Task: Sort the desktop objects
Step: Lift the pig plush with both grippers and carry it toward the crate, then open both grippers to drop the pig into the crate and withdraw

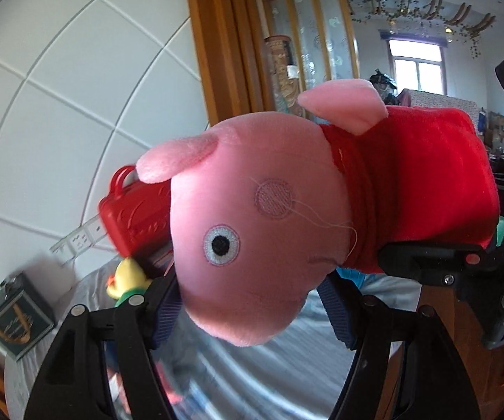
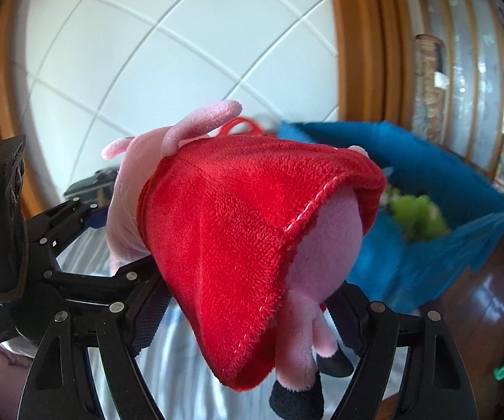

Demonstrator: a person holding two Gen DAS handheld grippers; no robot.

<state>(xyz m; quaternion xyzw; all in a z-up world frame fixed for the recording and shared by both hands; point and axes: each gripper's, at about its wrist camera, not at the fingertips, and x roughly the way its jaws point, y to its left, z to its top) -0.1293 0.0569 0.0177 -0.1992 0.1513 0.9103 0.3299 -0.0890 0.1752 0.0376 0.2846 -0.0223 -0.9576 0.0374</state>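
Bright daylight from window (image 1: 418,70), fisheye-bent edges w/ dark corners, motion blur on bkgd.

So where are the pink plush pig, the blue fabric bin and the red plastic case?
pink plush pig (image 1: 252,217), left wrist view, head.
blue fabric bin (image 2: 427,161), right wrist view, far wall.
red plastic case (image 1: 136,213), left wrist view, side.

**A lived-in room at home**

White panelled wall (image 1: 59,105) with sockets (image 1: 83,238) at far left, framed by warm wooden trim (image 1: 213,52). At far right, a window (image 1: 418,70) under a ceiling hung with trailing leaves (image 1: 427,14), and cluttered belongings. A blue fabric bin (image 2: 444,245) holds toys near a glossy wooden floor (image 2: 479,301).
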